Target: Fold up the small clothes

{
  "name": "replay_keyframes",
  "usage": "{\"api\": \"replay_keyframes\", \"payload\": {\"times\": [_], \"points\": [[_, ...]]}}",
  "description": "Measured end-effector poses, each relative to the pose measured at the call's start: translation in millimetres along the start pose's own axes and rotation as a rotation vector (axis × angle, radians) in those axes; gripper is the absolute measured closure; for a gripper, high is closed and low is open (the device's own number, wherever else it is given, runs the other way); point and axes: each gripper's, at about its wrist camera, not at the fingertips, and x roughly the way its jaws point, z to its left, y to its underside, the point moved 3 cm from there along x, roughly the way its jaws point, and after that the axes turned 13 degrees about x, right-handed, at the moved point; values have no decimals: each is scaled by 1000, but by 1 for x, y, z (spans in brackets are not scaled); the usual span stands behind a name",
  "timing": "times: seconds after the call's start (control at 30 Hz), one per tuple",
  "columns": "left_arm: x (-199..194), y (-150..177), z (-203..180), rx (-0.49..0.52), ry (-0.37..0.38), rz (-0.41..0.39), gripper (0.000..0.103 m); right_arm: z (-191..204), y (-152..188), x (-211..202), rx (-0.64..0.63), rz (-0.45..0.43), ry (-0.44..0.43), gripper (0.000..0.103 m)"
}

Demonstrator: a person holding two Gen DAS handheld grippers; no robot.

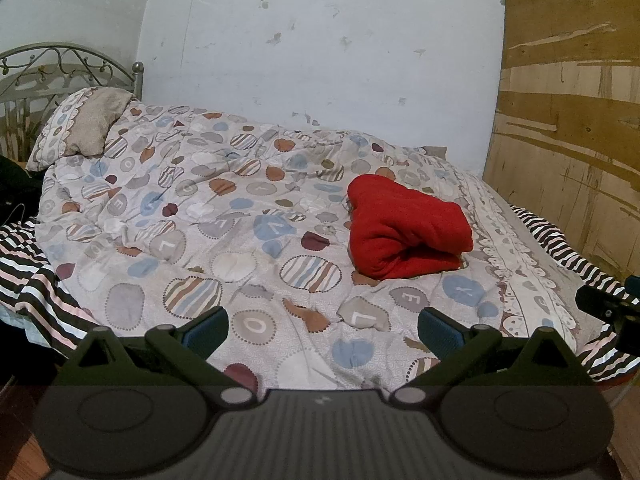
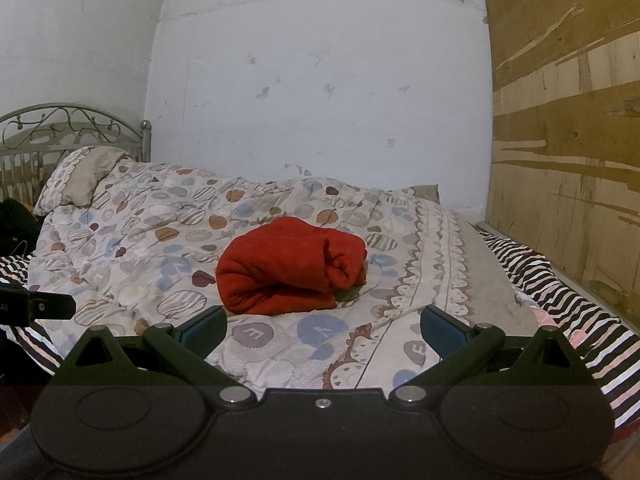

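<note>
While both sets of jaws are held wide apart and empty, the folded red garment [image 2: 290, 266] is seen on the bed [image 2: 404, 344] ahead, nearer the right gripper [image 2: 322, 330] than the left gripper [image 1: 323, 330].

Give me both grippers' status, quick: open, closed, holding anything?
Left gripper: open, holding nothing.
Right gripper: open, holding nothing; the red garment lies on the quilt.
</note>
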Motion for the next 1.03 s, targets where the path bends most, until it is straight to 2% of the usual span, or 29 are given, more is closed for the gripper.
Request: {"api": "replay_keyframes", "payload": {"times": [0.17, 0.37, 1.03], "points": [[-1, -1, -1, 20, -8, 13, 0, 1, 0, 0, 2, 2, 0, 0], [-7, -6, -13, 151, -176, -2, 0, 1, 1, 0, 0, 2, 0, 0], [-1, -9, -14, 135, -148, 19, 0, 1, 2, 1, 10, 11, 1, 0]]}}
